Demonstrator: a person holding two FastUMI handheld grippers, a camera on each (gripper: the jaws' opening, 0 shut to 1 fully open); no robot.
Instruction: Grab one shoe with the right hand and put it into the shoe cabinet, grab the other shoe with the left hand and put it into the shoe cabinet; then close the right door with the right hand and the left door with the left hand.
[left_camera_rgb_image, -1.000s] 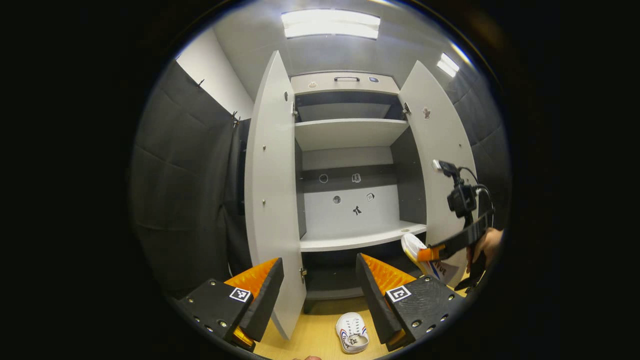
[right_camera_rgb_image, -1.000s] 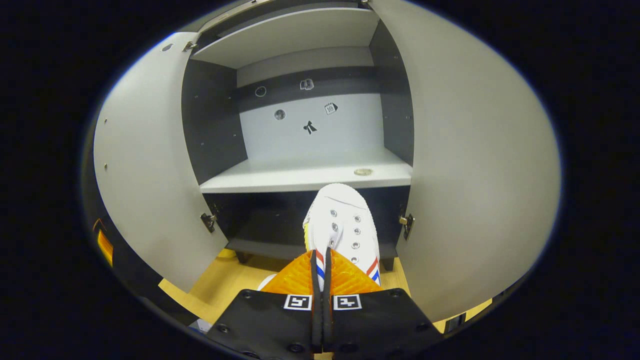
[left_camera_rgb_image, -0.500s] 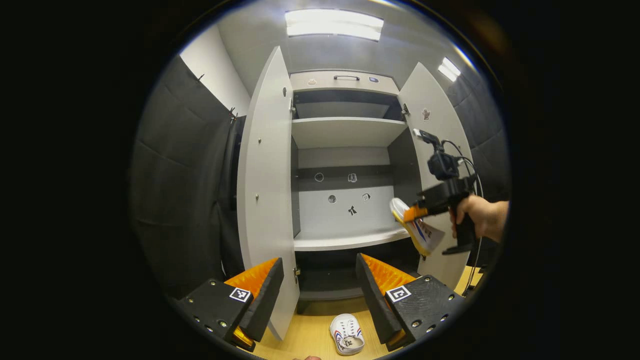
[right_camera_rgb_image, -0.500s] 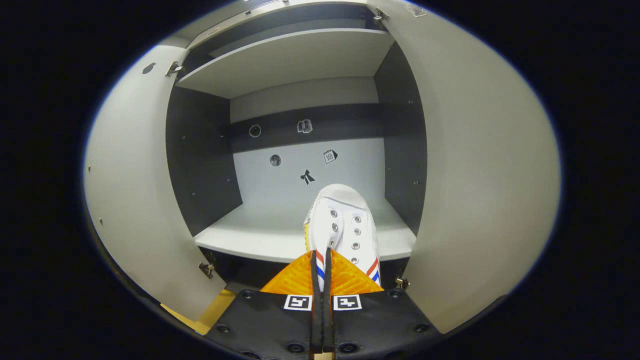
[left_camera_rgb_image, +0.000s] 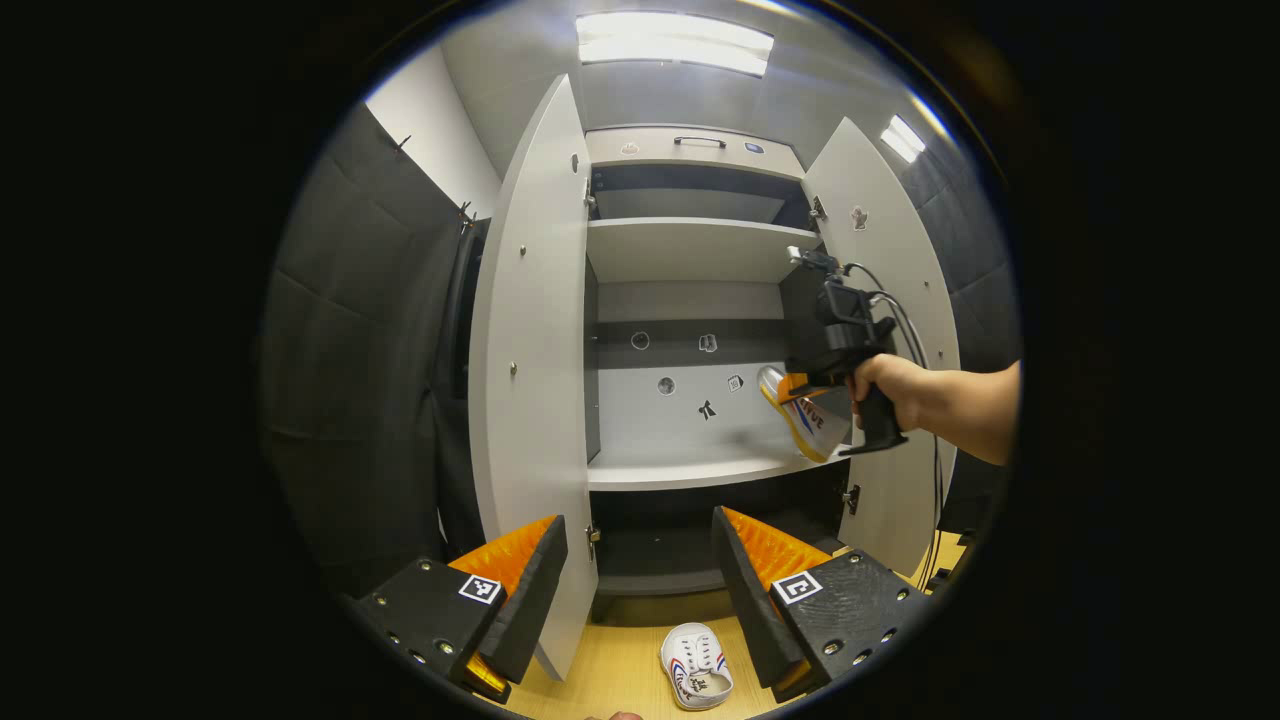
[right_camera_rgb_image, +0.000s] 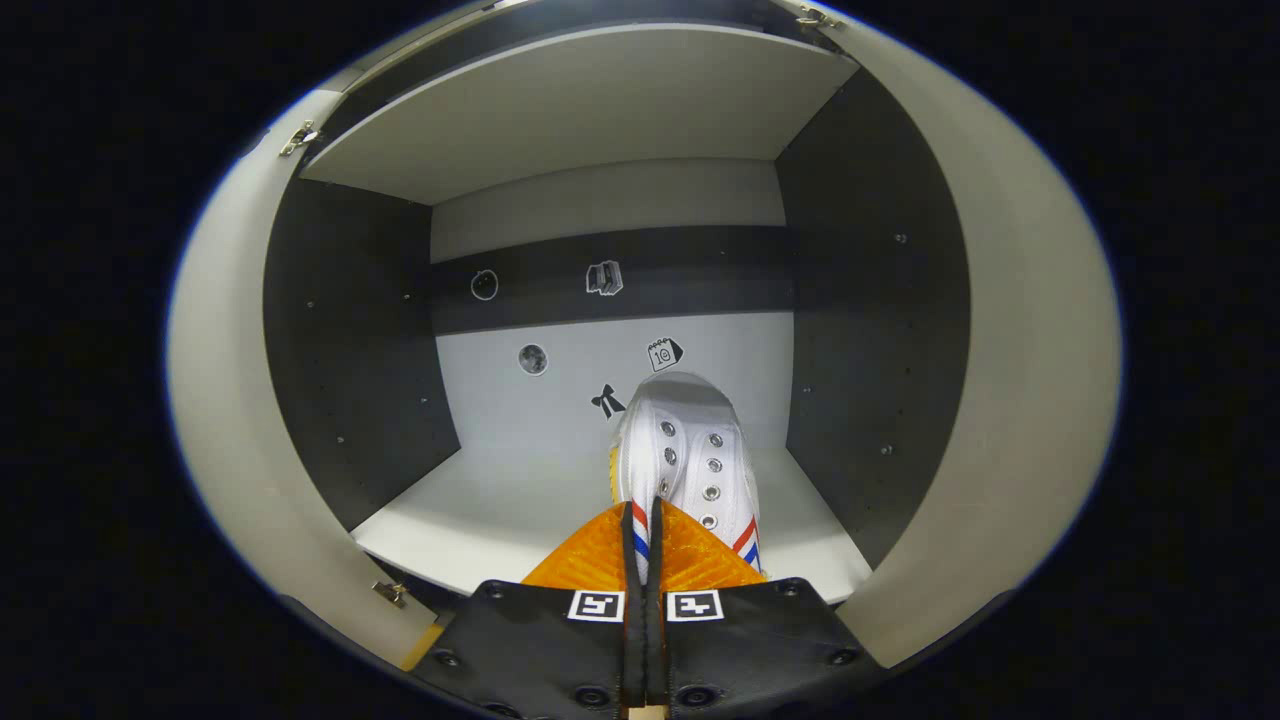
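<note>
My right gripper (right_camera_rgb_image: 640, 545) is shut on a white shoe (right_camera_rgb_image: 685, 465) with red and blue stripes, pinching its side wall, toe pointing into the cabinet above the middle shelf (right_camera_rgb_image: 520, 500). In the left gripper view the same shoe (left_camera_rgb_image: 800, 415) hangs tilted in the right gripper (left_camera_rgb_image: 800, 385) at the cabinet's right side, just above the shelf (left_camera_rgb_image: 680, 465). The other white shoe (left_camera_rgb_image: 697, 665) lies on the wooden floor in front of the cabinet. My left gripper (left_camera_rgb_image: 640, 580) is open and holds nothing, low in front of the cabinet.
The grey shoe cabinet stands with both doors open: left door (left_camera_rgb_image: 530, 370), right door (left_camera_rgb_image: 900, 300). An upper shelf (left_camera_rgb_image: 690, 245) sits above. Black padded wall (left_camera_rgb_image: 360, 380) lies to the left. A hand and forearm (left_camera_rgb_image: 940, 400) hold the right gripper.
The right gripper has carried the shoe up and forward, from below shelf level to inside the cabinet opening above the middle shelf. The left gripper has barely moved.
</note>
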